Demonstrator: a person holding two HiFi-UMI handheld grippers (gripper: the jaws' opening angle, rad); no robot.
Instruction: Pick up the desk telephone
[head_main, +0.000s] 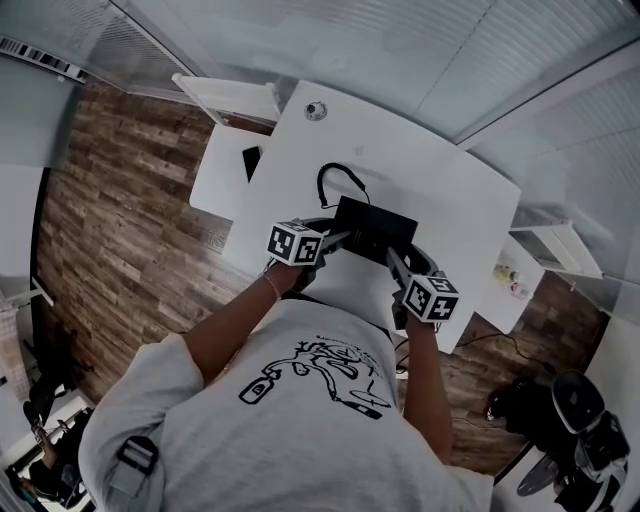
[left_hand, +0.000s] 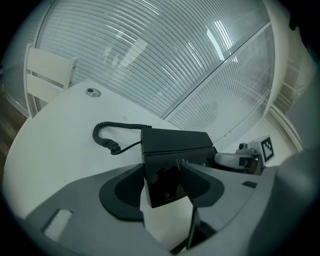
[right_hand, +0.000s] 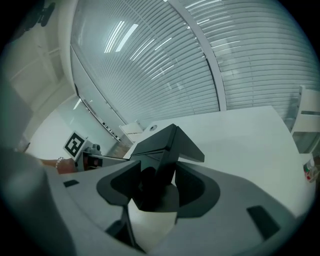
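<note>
The black desk telephone (head_main: 375, 228) hangs between my two grippers over the white table (head_main: 450, 170), and it looks raised off the top. My left gripper (head_main: 340, 238) is shut on its left end (left_hand: 167, 175), pads pressing both faces. My right gripper (head_main: 395, 262) is shut on the opposite end (right_hand: 152, 175). The coiled cord (head_main: 335, 180) trails from the phone onto the table behind it (left_hand: 107, 135). Each gripper shows in the other's view: the right one (left_hand: 245, 157) and the left one (right_hand: 82, 150).
A round cable grommet (head_main: 315, 110) sits near the table's far edge. A lower white side table (head_main: 225, 165) with a dark flat object stands at the left. White shelving (head_main: 545, 250) is at the right, a glass wall with blinds behind, and an office chair (head_main: 575, 405) on the wooden floor.
</note>
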